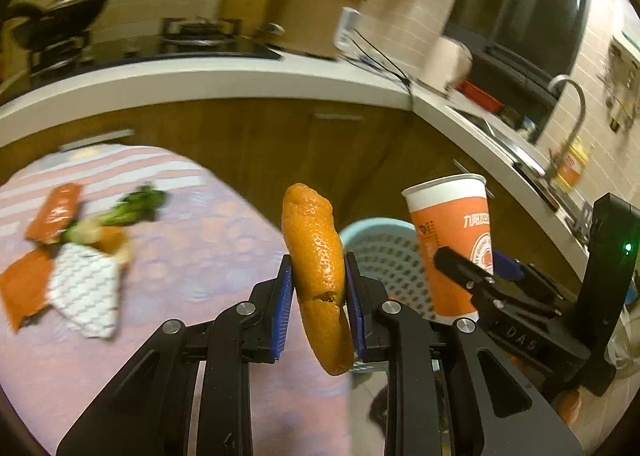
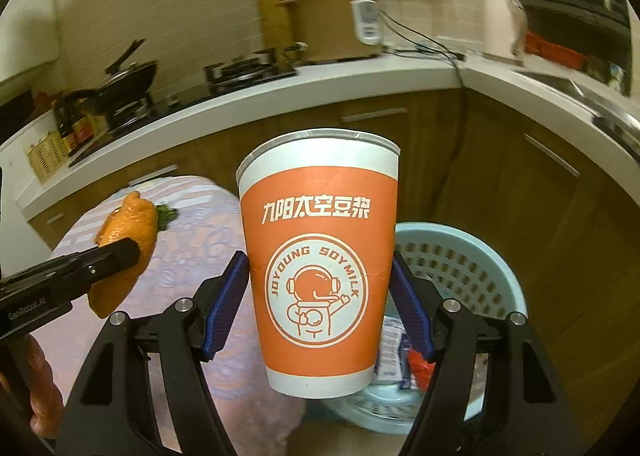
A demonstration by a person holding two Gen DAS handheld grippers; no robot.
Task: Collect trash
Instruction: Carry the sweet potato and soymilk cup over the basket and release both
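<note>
A white kitchen counter [image 1: 208, 80] is curving across the top of both views, carrying a large lidded pot [image 2: 334, 22] at 12 o'clock and a black pan [image 2: 128, 74] at 10 o'clock in the right wrist view. Below it, a table under a pink patterned cloth [image 1: 192, 240] is filling the 8 o'clock part of the left wrist view. A pale blue perforated basket [image 2: 464, 260] is standing past the table edge, at 4 o'clock in the right wrist view, with a few wrappers [image 2: 394, 356] lying inside it.

The right gripper [image 2: 320, 296] is clamping an orange and white paper cup [image 2: 320, 268] upright between its blue pads, the cup hanging at centre, partly over the basket's near rim. The left gripper [image 1: 318, 288] is pinching a curled strip of orange peel [image 1: 316, 256] on end between its pads, near the table edge and just beside the basket.

More trash is lying on the cloth at 9 o'clock in the left wrist view: a white patterned wrapper [image 1: 86, 288], orange packets [image 1: 54, 212] and a green vegetable stalk [image 1: 128, 208], all blurred and touching one another in a small heap.
</note>
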